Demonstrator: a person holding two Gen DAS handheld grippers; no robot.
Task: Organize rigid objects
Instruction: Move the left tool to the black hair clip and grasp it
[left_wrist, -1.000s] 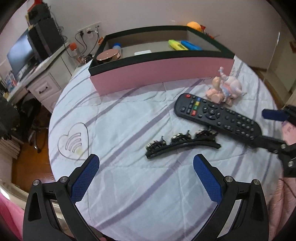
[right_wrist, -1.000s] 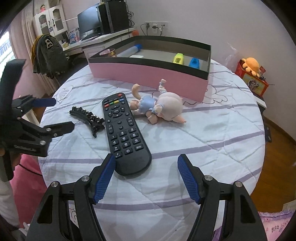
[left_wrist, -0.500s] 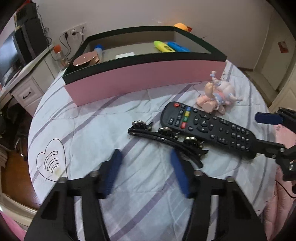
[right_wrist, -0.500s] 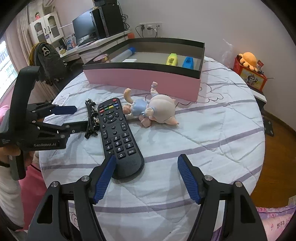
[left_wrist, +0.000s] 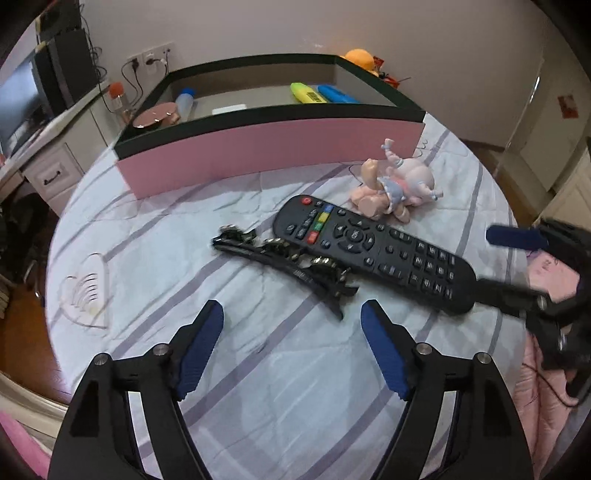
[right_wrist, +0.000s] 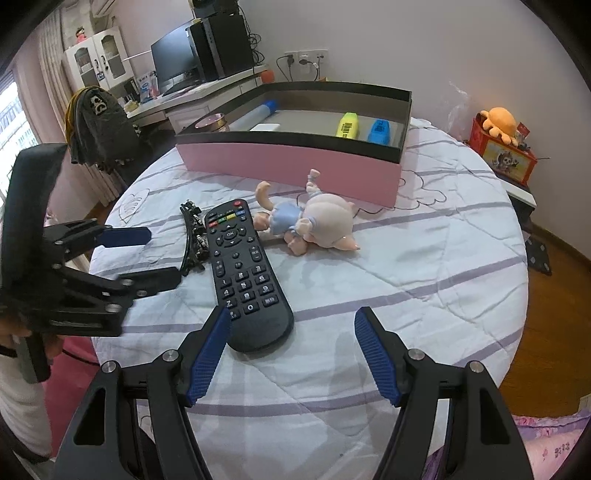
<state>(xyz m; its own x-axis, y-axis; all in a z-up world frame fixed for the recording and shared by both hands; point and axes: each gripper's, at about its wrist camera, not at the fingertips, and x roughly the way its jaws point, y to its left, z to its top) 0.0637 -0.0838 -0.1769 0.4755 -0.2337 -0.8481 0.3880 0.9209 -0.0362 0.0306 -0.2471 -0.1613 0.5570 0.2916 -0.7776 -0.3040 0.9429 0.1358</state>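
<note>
One readable "OK" key on the black remote (right_wrist: 242, 266).

- The remote control (right_wrist: 243, 273) on the striped bedcover carries "OK" on its round centre key and a keypad of digits, the "0" legible on the bottom row.
- The yellow highlighter (right_wrist: 348, 125) in the pink box bears a barcode label, its figures too small to read.

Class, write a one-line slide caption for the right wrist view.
Open right hand-held gripper hovers over remote control beside hair clip and doll.
</note>
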